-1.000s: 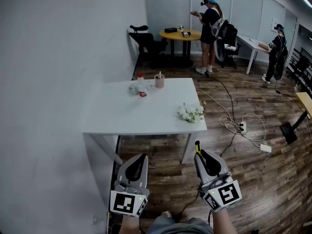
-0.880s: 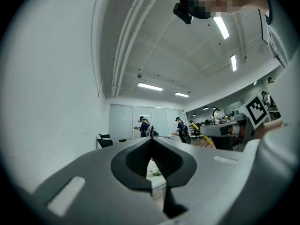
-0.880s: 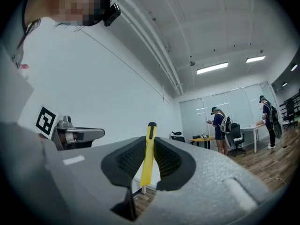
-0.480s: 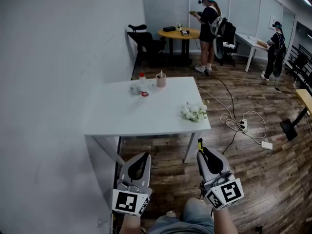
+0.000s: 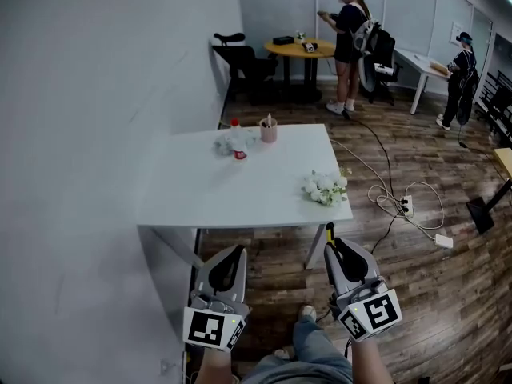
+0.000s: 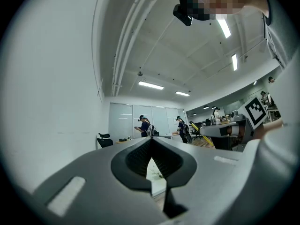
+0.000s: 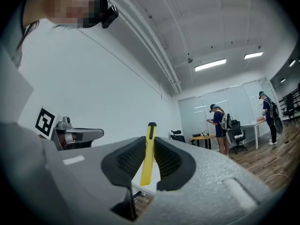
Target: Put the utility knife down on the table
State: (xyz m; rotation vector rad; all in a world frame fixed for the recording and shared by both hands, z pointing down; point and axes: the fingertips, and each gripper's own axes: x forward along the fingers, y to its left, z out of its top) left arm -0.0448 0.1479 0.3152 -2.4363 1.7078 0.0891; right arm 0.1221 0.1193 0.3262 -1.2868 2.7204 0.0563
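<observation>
Gripping yellow utility knife (image 7: pixel 148 159) upright in right gripper (image 7: pixel 149 139), clear of table (image 5: pixel 240 192).
Noted left gripper (image 6: pixel 151 142) closed on nothing alongside; table just ahead of both.

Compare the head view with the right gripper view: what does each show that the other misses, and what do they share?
Only the head view shows what lies on the white table: flowers, a pink cup and a bottle, plus cables on the floor. Only the right gripper view shows the ceiling lights and the utility knife pinched lengthwise between the fingers. Both show the right gripper shut on the knife, and the round yellow table.
</observation>
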